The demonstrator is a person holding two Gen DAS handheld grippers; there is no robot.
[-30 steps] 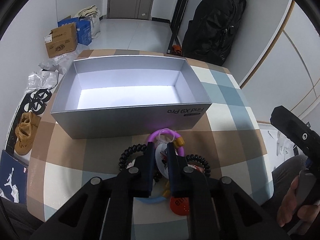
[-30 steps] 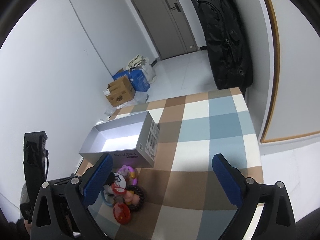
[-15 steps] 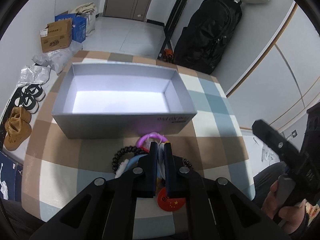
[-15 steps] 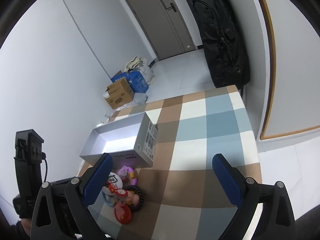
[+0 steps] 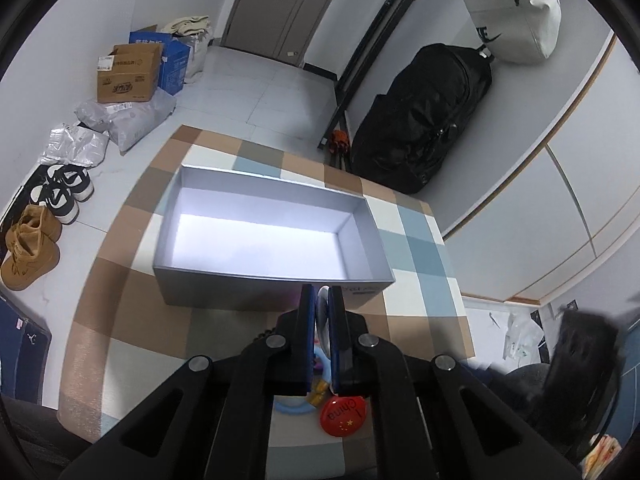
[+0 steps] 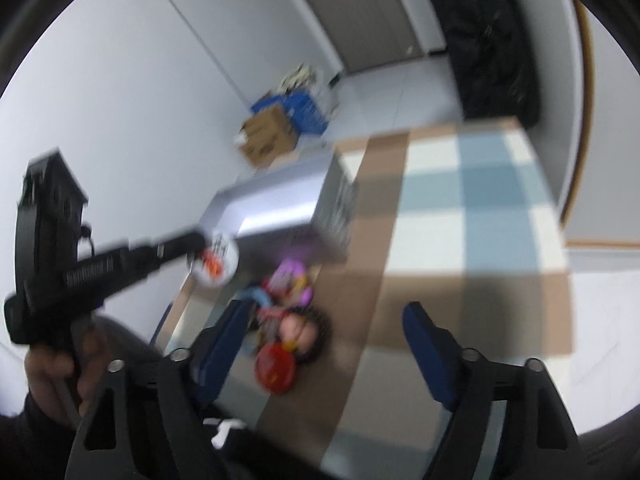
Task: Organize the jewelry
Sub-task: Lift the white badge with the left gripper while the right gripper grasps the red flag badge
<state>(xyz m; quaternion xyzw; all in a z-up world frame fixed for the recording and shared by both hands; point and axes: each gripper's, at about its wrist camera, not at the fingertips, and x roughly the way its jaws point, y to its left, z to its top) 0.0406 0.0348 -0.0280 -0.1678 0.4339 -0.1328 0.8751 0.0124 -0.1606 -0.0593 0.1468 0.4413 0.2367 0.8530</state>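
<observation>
My left gripper [image 5: 322, 292] is shut on a round white badge [image 5: 322, 312] and holds it in the air, just short of the near wall of the open grey box [image 5: 260, 280]. The right wrist view, which is blurred, shows that badge [image 6: 214, 264] lifted beside the box [image 6: 276, 208]. On the table below lie a red badge [image 5: 343, 416], a light blue ring [image 5: 292, 402], a purple ring [image 6: 290, 280] and a black bead bracelet [image 6: 320, 328]. My right gripper [image 6: 332, 320] is open and empty above the pile.
The checked tablecloth [image 5: 120, 320] covers a small table. A black backpack [image 5: 420, 128] stands behind its far edge. Cardboard boxes [image 5: 128, 76], bags and shoes [image 5: 28, 248] lie on the floor to the left.
My left gripper closed on the white badge and lifted it from the pile toward the box. My right gripper swung left and down toward the pile.
</observation>
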